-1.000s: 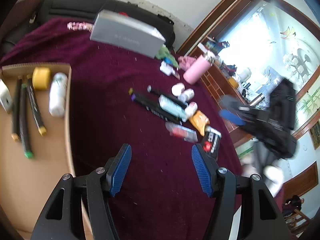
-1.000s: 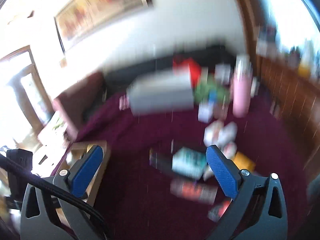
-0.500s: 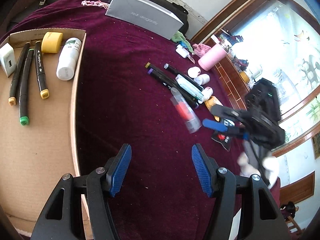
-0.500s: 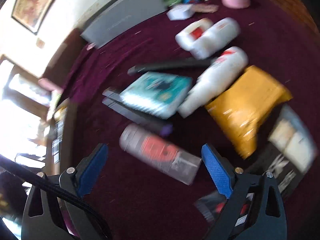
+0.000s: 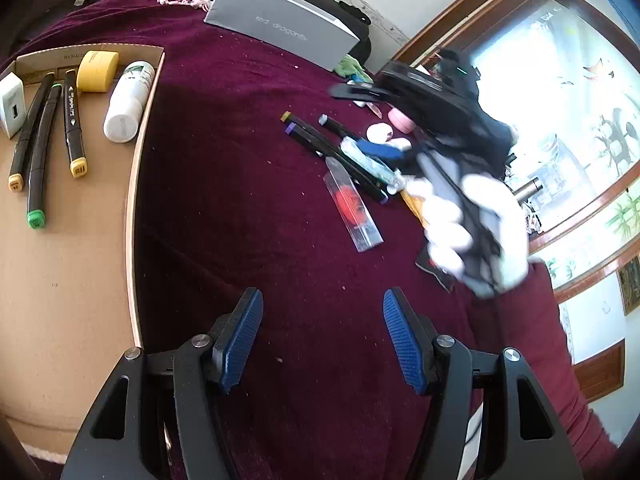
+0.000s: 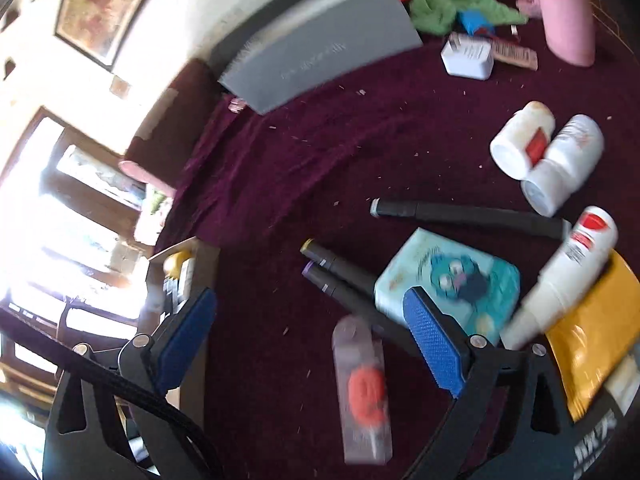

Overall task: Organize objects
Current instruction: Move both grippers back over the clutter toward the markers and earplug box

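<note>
- Maroon velvet cloth (image 5: 248, 208) covers the counter, and the loose things lie in a heap on it, well apart from the cardboard tray (image 5: 72, 264) at the left edge.
- Nearest the right claw (image 6: 308, 344) lies a clear plastic packet (image 6: 362, 390) with something orange inside; the claw's pads stand apart with the packet's upper end between them, not yet touched. The view is blurred here, so what the orange thing is stays a guess.
- My judgement: the packet is light, thin and slick, likely to slide on the velvet or buckle if squeezed hard. Taking it across its narrow width near the middle looks safest.
- Left claw (image 5: 322, 340) hangs over bare cloth, pads apart, nothing between them.
- In the tray, counted: three black markers (image 5: 74, 128), one yellow tub (image 5: 97, 71), one white bottle (image 5: 126, 100), one white plug (image 5: 11, 104).
- In the heap, counted from the right wrist view: three more black markers (image 6: 468, 216), three white bottles (image 6: 560, 276), one blue tissue pack (image 6: 448, 280), one yellow pouch (image 6: 596, 336).
- Markers are stiff and roll easily; hold them mid-barrel. Bottles are round and smooth, so grip them across the body. Tissue pack is soft and gives under pressure.
- Farther back sit one grey box (image 5: 280, 24), a pink bottle (image 6: 564, 12), a green cloth (image 6: 452, 8) and a white charger (image 6: 466, 60).
</note>
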`<state>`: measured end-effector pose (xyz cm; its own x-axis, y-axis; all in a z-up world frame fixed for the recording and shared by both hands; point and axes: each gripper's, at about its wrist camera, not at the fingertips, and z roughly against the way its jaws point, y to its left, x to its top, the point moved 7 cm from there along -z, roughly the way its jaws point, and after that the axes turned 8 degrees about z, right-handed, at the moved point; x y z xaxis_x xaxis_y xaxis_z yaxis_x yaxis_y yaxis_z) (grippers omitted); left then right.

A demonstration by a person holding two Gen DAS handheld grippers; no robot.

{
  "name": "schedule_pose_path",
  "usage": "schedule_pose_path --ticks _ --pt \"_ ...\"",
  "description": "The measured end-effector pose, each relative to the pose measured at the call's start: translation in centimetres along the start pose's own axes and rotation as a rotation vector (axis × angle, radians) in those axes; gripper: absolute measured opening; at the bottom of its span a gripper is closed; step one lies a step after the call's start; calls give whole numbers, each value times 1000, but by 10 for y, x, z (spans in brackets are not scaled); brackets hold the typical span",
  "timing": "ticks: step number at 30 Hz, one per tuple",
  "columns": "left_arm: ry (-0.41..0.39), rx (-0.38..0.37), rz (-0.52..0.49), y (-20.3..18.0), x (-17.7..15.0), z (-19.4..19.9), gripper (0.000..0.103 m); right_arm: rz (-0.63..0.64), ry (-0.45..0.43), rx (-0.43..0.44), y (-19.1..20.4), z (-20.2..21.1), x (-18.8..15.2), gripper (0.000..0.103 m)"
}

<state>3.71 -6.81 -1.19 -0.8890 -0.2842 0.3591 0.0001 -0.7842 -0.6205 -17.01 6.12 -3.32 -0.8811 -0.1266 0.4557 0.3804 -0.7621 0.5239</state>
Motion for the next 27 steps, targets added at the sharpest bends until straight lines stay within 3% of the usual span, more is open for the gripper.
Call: schedule_pose_path --ticks 3,7,8,12,13,15,19,23,24,25,27 --pt "-7 3 -24 -1 1 3 56 -3 57 -82 -6 -23 10 97" --pt "-13 -14 -7 0 3 5 56 90 205 -177 4 -47 5 103" --pt "-16 -17 1 1 4 6 56 99 240 -158 10 -51 2 103" --pt "-23 -17 15 6 4 12 56 56 366 54 37 -62 -19 103" --pt "-27 -16 15 7 4 15 56 15 422 169 49 -65 -35 103" --pt "-37 -12 12 8 6 20 56 12 476 274 67 -64 -58 101" --pt "-55 -13 30 12 9 27 56 129 344 217 78 -29 -78 101" --pt "-70 1 27 12 14 29 56 259 190 -32 60 16 -98 100" --pt "-73 13 11 9 15 29 56 263 180 -48 56 22 -103 100" --pt "-74 33 -24 6 17 27 56 257 158 -72 47 32 -111 100" --pt "-59 149 -142 -1 24 15 56 228 112 -112 33 46 -119 100"
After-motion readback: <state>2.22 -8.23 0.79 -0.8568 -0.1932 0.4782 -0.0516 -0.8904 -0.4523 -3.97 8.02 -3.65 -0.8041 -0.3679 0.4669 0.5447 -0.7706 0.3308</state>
